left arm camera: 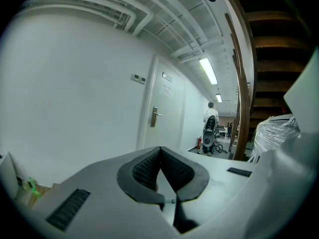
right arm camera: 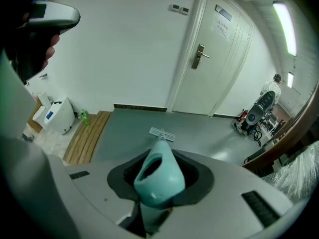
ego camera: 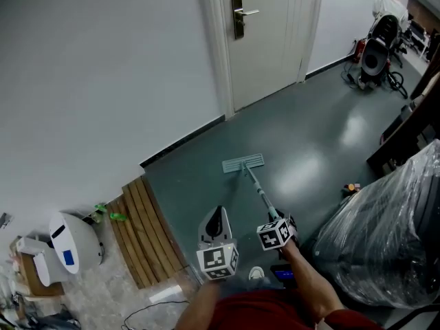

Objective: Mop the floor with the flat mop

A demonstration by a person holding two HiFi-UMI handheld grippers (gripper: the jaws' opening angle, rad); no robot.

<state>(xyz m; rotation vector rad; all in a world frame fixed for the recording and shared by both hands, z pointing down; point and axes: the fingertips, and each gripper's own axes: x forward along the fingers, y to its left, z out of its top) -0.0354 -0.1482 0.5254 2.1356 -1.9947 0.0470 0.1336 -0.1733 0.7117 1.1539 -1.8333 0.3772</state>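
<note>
The flat mop lies with its pale teal head (ego camera: 243, 163) flat on the grey-green floor (ego camera: 309, 136) below the door. Its thin handle (ego camera: 258, 190) slants back toward me. My right gripper (ego camera: 273, 220) is shut on the upper end of that handle. In the right gripper view the teal handle grip (right arm camera: 158, 176) sits clamped between the jaws, and the mop head (right arm camera: 162, 133) shows beyond. My left gripper (ego camera: 218, 213) is held beside it on the left, apart from the mop. Its dark pads (left arm camera: 144, 169) meet at the tips with nothing between them.
A white door (ego camera: 265, 33) stands in the wall ahead. Wooden slats (ego camera: 144, 232) and a white device (ego camera: 69, 247) lie at the left. A plastic-wrapped bundle (ego camera: 392, 232) and dark woodwork (ego camera: 405, 133) crowd the right. A person (ego camera: 392, 5) and a wheeled machine (ego camera: 375, 55) are far off.
</note>
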